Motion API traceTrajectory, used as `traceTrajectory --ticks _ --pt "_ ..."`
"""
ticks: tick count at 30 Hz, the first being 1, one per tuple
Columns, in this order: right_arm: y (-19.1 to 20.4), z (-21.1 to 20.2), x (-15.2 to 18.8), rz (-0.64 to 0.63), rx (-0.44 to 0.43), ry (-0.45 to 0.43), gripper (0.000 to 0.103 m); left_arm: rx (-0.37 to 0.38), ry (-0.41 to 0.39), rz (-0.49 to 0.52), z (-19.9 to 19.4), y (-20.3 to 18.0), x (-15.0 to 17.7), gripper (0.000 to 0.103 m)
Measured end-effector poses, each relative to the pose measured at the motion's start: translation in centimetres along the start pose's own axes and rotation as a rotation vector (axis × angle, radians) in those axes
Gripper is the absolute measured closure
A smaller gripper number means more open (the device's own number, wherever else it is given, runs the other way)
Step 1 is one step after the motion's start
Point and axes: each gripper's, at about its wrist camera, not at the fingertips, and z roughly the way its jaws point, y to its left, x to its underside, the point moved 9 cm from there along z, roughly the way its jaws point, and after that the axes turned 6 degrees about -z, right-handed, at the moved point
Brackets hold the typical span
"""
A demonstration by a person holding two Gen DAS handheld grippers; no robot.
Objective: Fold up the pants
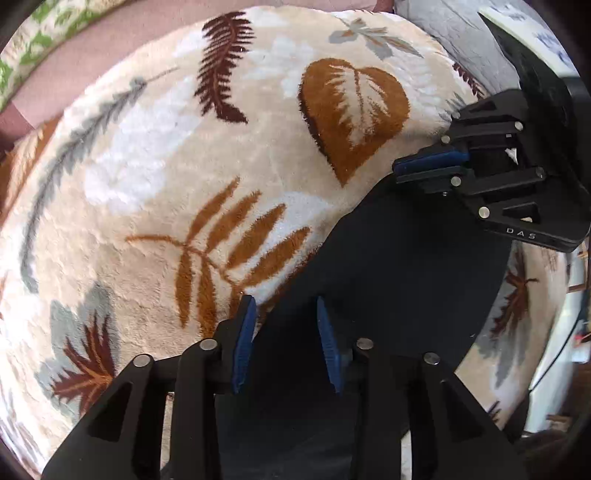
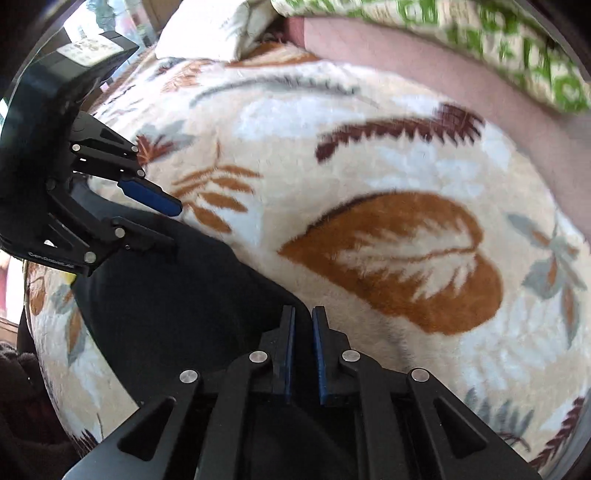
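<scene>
Black pants lie flat on a cream plush blanket with brown and grey leaves. My left gripper points down at the pants' edge, open. One blue pad is over the blanket and the other over the black cloth, neither pressing it. In the right wrist view the left gripper shows the same gap across that edge. My right gripper is shut on a corner of the pants further along the same edge. From the left wrist view the right gripper has its pads together on the cloth.
A dusty-pink sheet borders the blanket on the far side. Beyond it lies a green-and-white patterned pillow. A white pillow sits at the blanket's far corner. The blanket stretches wide beside the pants.
</scene>
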Motion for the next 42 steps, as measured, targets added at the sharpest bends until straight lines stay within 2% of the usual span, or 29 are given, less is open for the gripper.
traceTrajectory --ticks 2,3,4,6,9,11,13,16,20,24,29,32,34,39,42 --pt "-0.3 0.3 -0.5 0.005 0.032 -0.013 0.091 0.004 -0.006 -0.033 -0.3 -0.1 0.0 0.068" --pt "-0.6 0.2 -0.5 0.016 0.054 -0.019 0.079 0.011 -0.011 -0.053 -0.8 0.1 0.1 0.068" --pt "-0.9 -0.1 -0.6 0.038 0.065 -0.020 0.071 0.013 -0.016 -0.073 -1.3 0.4 0.3 0.069" --pt "-1.0 -1.5 -0.9 0.093 0.041 -0.050 0.072 0.029 -0.039 -0.129 -2.9 1.4 0.8 0.069" --pt "-1.1 -6.1 -1.2 0.213 -0.004 -0.181 0.072 0.069 -0.083 -0.236 -6.1 3.7 2.6 0.069" --pt "-0.6 -9.1 -1.3 0.302 -0.031 -0.259 0.065 0.110 -0.129 -0.322 -8.8 5.9 4.7 0.069" --pt "0.6 -11.2 -1.3 0.384 -0.040 -0.311 0.050 0.137 -0.165 -0.413 -11.2 8.1 7.5 0.068" --pt "4.4 -12.4 -1.1 0.429 -0.028 -0.329 0.049 0.118 -0.179 -0.510 -13.1 12.0 11.8 0.068" --pt "12.0 -10.9 -1.5 0.376 -0.038 -0.316 0.049 0.070 -0.175 -0.610 -14.7 16.3 18.9 0.068" --pt "21.6 -7.7 -4.4 0.220 -0.031 -0.288 0.048 0.017 -0.141 -0.707 -13.9 20.1 24.8 0.068" --pt "31.6 -3.0 -8.8 0.070 -0.025 -0.253 0.048 0.044 -0.142 -0.781 -12.7 22.8 28.5 0.068" --pt "35.3 -0.5 -10.2 0.039 -0.017 -0.227 0.048 0.032 -0.166 -0.783 -12.7 23.9 29.8 0.068" --pt "36.9 0.7 -11.1 0.027 0.003 -0.223 0.048 0.061 -0.168 -0.790 -12.3 24.3 30.1 0.068" --pt "39.5 3.2 -13.0 0.047 0.018 -0.204 0.044 0.117 -0.185 -0.801 -12.3 25.3 30.6 0.068" --pt "40.3 4.6 -13.8 0.048 0.061 -0.194 0.041 0.145 -0.198 -0.815 -12.4 26.0 30.8 0.068"
